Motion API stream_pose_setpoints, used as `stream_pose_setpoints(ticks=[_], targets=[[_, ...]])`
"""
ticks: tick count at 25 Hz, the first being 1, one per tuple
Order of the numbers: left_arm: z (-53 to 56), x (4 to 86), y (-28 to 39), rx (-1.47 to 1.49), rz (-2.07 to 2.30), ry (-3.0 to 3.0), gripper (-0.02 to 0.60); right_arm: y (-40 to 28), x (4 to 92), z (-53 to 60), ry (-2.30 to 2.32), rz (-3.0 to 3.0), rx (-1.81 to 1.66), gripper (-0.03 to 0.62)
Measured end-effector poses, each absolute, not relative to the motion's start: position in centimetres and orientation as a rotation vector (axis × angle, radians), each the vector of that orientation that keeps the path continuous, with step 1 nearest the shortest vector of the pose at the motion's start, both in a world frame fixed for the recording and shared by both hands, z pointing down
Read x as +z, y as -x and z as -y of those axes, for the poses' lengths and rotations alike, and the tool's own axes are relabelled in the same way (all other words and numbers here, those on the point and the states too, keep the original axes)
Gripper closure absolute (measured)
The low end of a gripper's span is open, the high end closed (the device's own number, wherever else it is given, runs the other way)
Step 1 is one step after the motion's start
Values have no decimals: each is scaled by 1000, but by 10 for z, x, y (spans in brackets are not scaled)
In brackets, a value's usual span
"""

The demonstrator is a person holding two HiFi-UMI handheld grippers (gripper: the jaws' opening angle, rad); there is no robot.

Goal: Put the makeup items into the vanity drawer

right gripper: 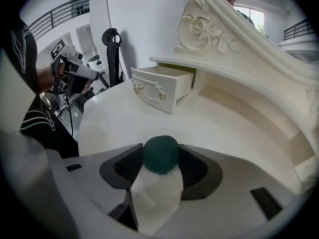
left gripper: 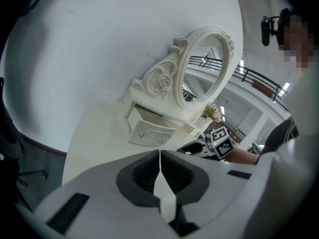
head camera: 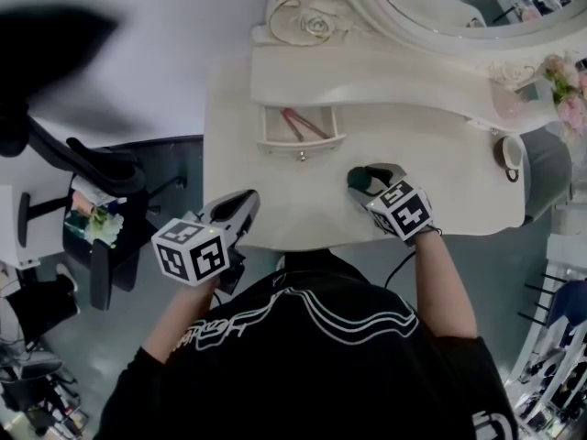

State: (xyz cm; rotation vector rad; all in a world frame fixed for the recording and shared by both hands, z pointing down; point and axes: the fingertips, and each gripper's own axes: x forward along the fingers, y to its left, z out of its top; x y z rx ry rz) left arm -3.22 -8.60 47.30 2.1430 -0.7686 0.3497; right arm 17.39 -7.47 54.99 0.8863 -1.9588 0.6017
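Note:
A dark green round makeup sponge [right gripper: 160, 155] sits on the white vanity top [head camera: 275, 191], to the right of the open drawer [head camera: 301, 141]. My right gripper [head camera: 365, 181] points steeply down over it, and both pads touch its sides, so the gripper is shut on the sponge [head camera: 358, 178]. Thin pink and red makeup sticks [head camera: 299, 123] lie inside the drawer. My left gripper [head camera: 240, 209] hovers at the table's front left edge, shut and empty, its pads meeting in the left gripper view [left gripper: 160, 156]. From there the drawer [left gripper: 149, 131] lies ahead.
An ornate oval mirror [head camera: 459, 7] rises at the back of the vanity, with a raised shelf [head camera: 404, 81] over the drawer. A cup [head camera: 510, 154] and pink flowers [head camera: 569, 90] stand at the right end. A black office chair [head camera: 92, 209] is left of the table.

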Motion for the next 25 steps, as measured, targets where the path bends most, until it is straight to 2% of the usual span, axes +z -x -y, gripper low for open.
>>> stream_pose_setpoints(ticks=[4,8,13,15,25], targets=[[86,473,32,350,771,-2141,554,-174,550,75,-879,1959,612,362],[86,473,31,349,770,-2141,554,-174,550,75,-880,1953,615,399],[88,472,31,343,773,-2144,554,-172,543,78,-900,1981,636,466],[88,471,30,341,774,-2145,554,-175,538,81,-932,1991,649,537],[89,464,31,320,779,-2160,554,-169,523,84,-930,2003,603,543]])
